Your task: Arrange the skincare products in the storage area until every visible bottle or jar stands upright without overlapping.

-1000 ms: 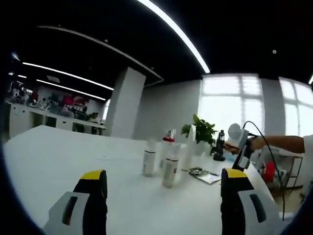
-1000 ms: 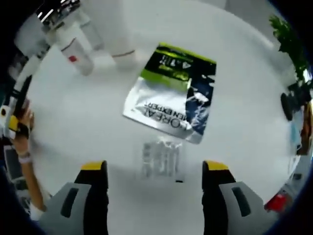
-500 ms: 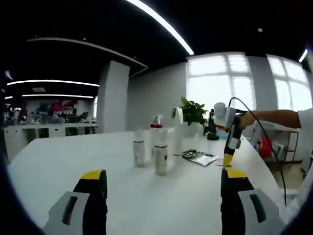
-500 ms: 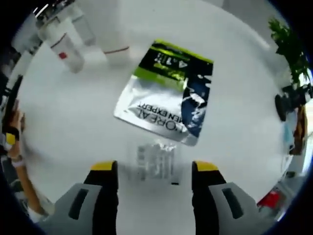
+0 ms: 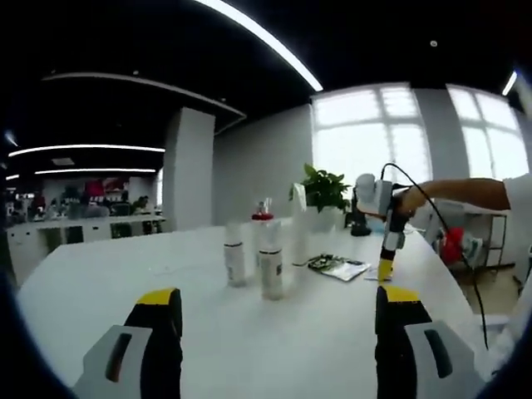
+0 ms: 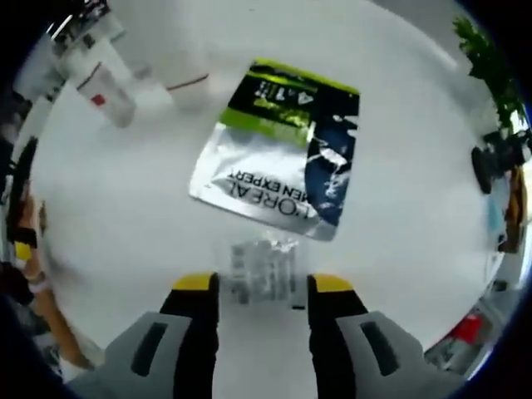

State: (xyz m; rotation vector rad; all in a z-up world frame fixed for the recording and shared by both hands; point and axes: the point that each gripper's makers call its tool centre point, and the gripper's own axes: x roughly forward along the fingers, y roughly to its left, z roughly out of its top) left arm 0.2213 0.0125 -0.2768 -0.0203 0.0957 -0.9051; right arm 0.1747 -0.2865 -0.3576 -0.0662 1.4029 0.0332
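The right claw [image 6: 259, 287] stood narrowed around a small clear sachet [image 6: 263, 270] lying flat on the white surface [image 6: 150, 208], its long axis running between the jaws. The left claw [image 5: 278, 303] was spread wide, well short of the upright bottles [image 5: 270, 262].

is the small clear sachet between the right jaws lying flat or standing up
Lying flat. In the right gripper view the clear sachet rests face up on the white table, just below the silver-green packet.

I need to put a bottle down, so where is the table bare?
Bare table lies left of the bottles, toward the near edge. It is crowded past them: the sachet lies flat beside the small clear packet, which sits between the right hand-held gripper jaws.
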